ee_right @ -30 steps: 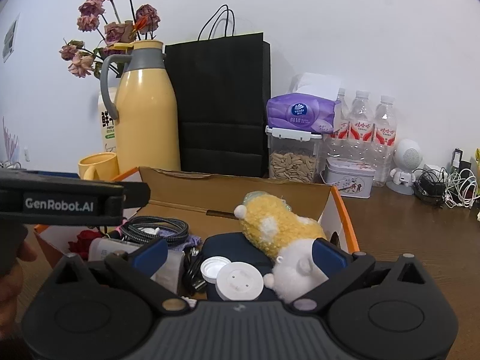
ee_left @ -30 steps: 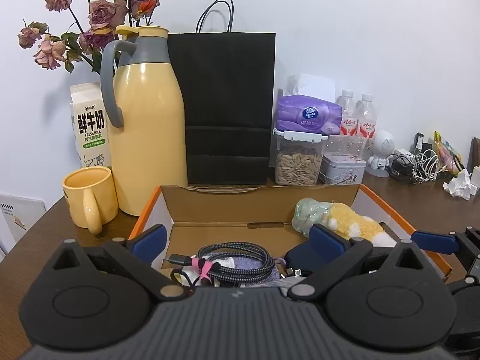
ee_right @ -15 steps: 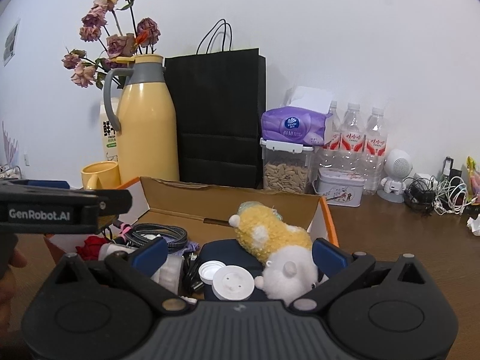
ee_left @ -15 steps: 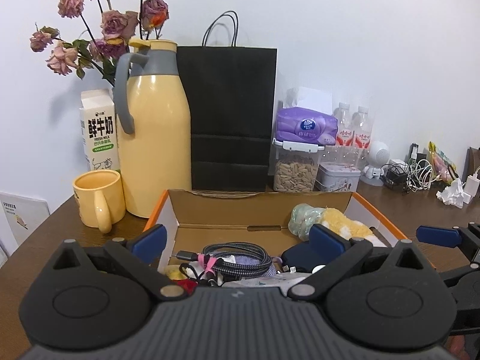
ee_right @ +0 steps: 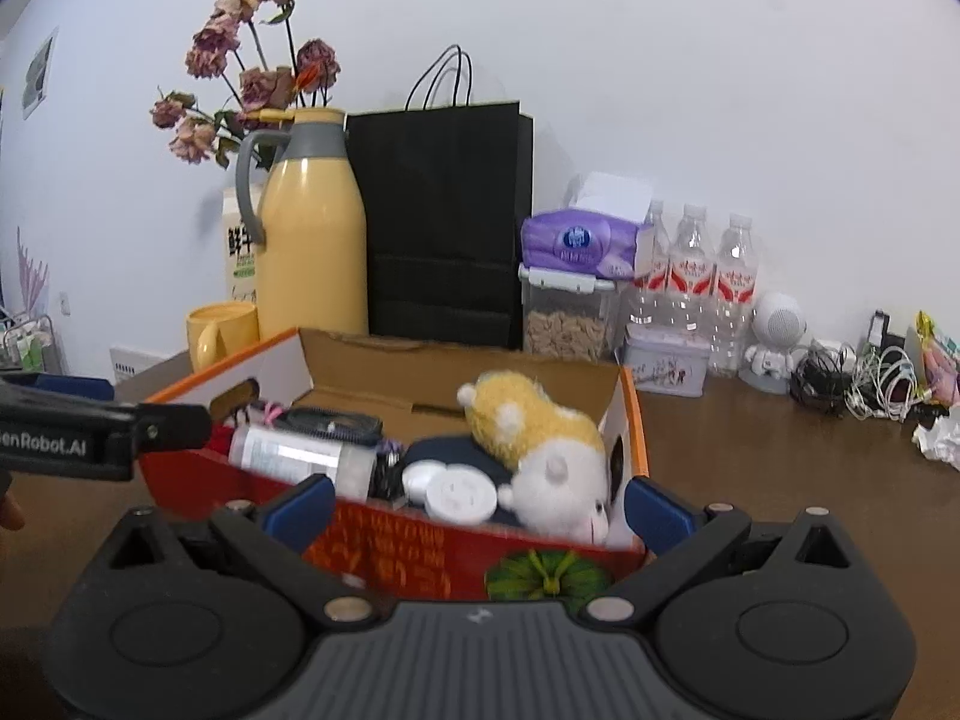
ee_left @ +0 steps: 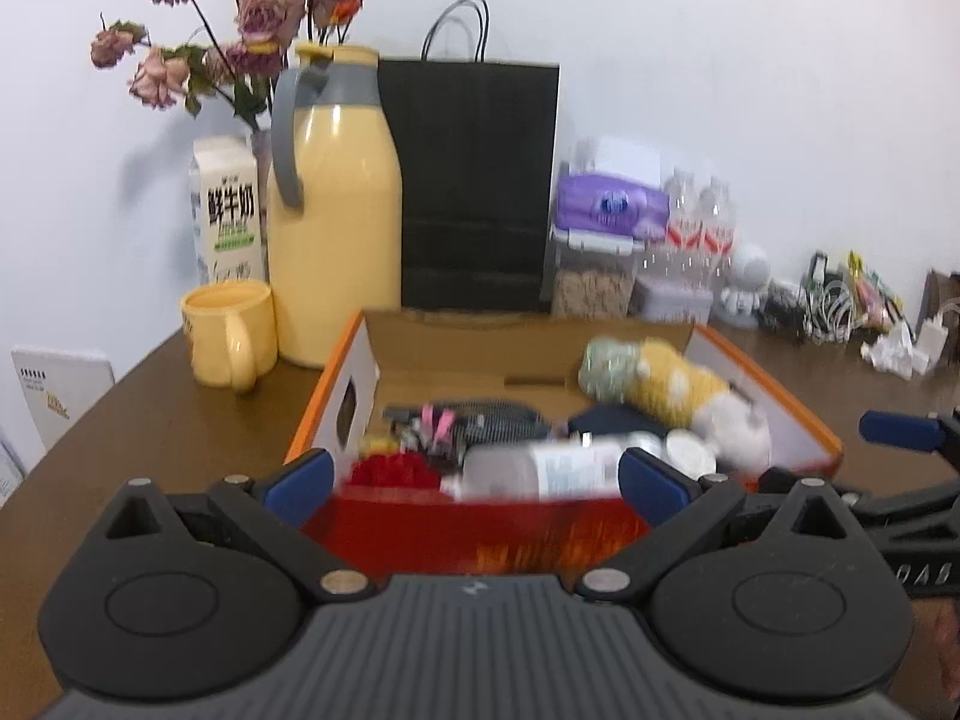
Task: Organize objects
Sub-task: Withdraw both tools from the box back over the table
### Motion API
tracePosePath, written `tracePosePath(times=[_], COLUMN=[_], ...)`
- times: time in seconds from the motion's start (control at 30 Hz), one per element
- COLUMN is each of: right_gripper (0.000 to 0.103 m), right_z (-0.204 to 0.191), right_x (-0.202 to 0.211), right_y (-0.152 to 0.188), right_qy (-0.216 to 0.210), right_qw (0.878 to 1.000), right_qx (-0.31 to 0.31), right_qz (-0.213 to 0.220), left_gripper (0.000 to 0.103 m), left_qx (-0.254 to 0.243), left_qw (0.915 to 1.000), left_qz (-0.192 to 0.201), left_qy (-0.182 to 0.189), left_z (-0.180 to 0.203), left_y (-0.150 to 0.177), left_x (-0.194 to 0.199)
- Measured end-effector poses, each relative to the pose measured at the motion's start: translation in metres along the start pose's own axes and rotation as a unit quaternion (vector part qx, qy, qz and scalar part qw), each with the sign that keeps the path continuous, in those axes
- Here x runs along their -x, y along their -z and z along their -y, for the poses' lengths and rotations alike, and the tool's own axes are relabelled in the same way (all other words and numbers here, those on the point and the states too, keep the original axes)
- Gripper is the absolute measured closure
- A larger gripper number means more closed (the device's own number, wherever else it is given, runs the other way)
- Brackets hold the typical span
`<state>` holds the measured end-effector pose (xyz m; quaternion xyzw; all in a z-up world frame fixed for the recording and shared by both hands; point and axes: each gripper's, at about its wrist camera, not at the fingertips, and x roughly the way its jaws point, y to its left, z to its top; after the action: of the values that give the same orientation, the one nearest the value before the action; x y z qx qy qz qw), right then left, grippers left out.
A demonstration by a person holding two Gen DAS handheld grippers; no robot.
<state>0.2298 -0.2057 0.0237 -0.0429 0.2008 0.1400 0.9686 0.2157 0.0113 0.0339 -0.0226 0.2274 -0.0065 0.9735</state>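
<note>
In front of the yellow thermos jug (ee_right: 312,240), the open orange cardboard box (ee_right: 633,420) sits on the brown table (ee_right: 780,480), packed with a soft plush toy (ee_right: 540,438), a clear plastic bottle (ee_right: 294,456) lying on its side, a braided cable coil (ee_left: 480,420) and white round caps (ee_right: 462,495). The left gripper (ee_left: 474,480) and right gripper (ee_right: 480,504) both stand wide apart, empty, just before the box's near wall. Likely risk: a careless push could slide the light box back into the jug or the mug (ee_left: 228,330) beside it.
</note>
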Motion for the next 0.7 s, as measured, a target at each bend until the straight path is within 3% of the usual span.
tracePosePath(times=[0.3,0.47,0.57,0.7], right_gripper=[0.002,0.015,0.034,0.040], right_z=[-0.002,-0.006,-0.006,-0.005], right_x=[0.005,-0.005,-0.013,-0.023], right_y=[0.032,0.044,0.048,0.050], right_qy=[-0.005,-0.007,-0.009,-0.010], right_qw=[0.999,0.997,0.995,0.994], right_qx=[0.011,0.019,0.015,0.009], right_qz=[-0.053,-0.080,-0.094,-0.110], left_gripper=[0.000,0.000,0.000,0.000], left_qx=[-0.011,-0.016,-0.021,-0.013], left_qw=[0.9991,0.9983,0.9978,0.9977], left_qz=[-0.041,-0.056,-0.062,-0.066], left_qy=[-0.005,-0.002,-0.010,-0.007], left_z=[-0.006,-0.004,-0.003,-0.005], left_y=[0.032,0.046,0.051,0.051], left_x=[0.008,0.004,0.000,-0.002])
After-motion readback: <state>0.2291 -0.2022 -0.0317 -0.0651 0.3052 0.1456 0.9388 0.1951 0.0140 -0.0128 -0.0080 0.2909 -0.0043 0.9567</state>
